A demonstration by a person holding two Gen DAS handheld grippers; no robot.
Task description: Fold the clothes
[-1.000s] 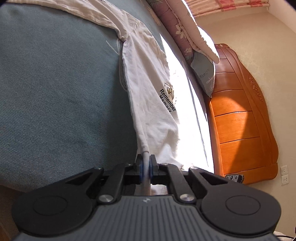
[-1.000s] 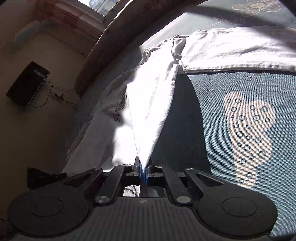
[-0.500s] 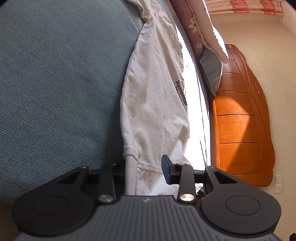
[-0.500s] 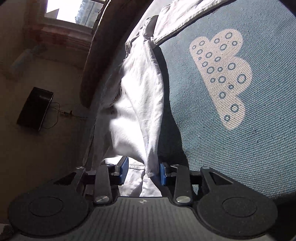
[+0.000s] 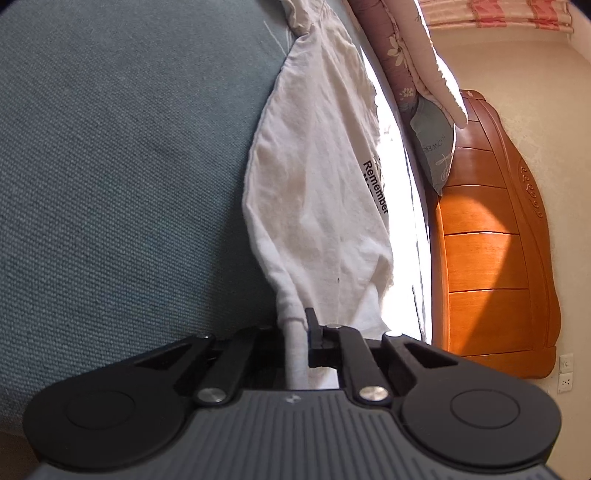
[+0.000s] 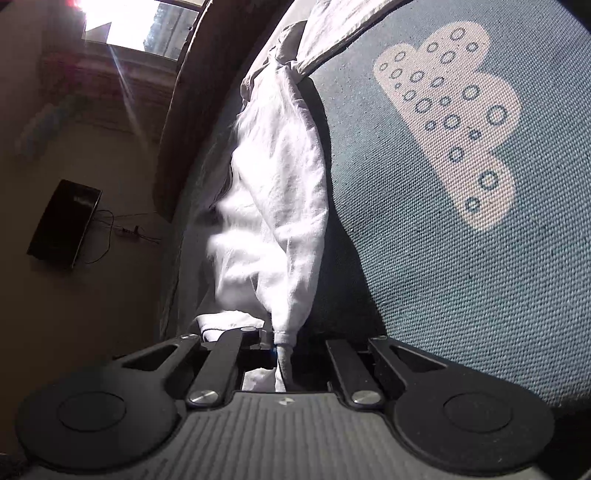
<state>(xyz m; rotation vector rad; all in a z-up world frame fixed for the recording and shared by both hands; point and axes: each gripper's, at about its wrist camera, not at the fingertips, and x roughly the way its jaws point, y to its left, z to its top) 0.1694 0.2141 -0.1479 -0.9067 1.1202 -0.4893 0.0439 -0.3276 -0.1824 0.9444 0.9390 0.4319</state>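
Looking along the left gripper [image 5: 295, 332], its fingers are clenched on a narrow band of the white T-shirt [image 5: 317, 192], having just closed again with the cloth between them. Only the right-hand finger [image 5: 312, 328] shows clearly; the other is hidden behind the fabric. The shirt runs away from the grip in a long, rumpled strip across the grey-green bed cover [image 5: 129, 166], its black lettering [image 5: 375, 186] reading "Remember" along the sunlit edge. Beyond it a floral quilt [image 5: 402, 55] and a grey-blue pillow [image 5: 434, 147] lean against the orange wooden headboard [image 5: 491, 251], with wall sockets [image 5: 565, 373] low on the cream wall.

From the right wrist, the right gripper [image 6: 282, 345] likewise has its fingers pinched on a thin hem of the same T-shirt [image 6: 284, 206], after just closing on it. The cloth rises from the grip as a bunched, brightly lit fold lying on the bed cover [image 6: 461, 295], just beside a pale cloud-shaped print [image 6: 454, 122] dotted with small rings. To the left, off the bed's edge, a black flat device [image 6: 64, 223] with trailing cables lies on the floor under a bright window [image 6: 136, 26].
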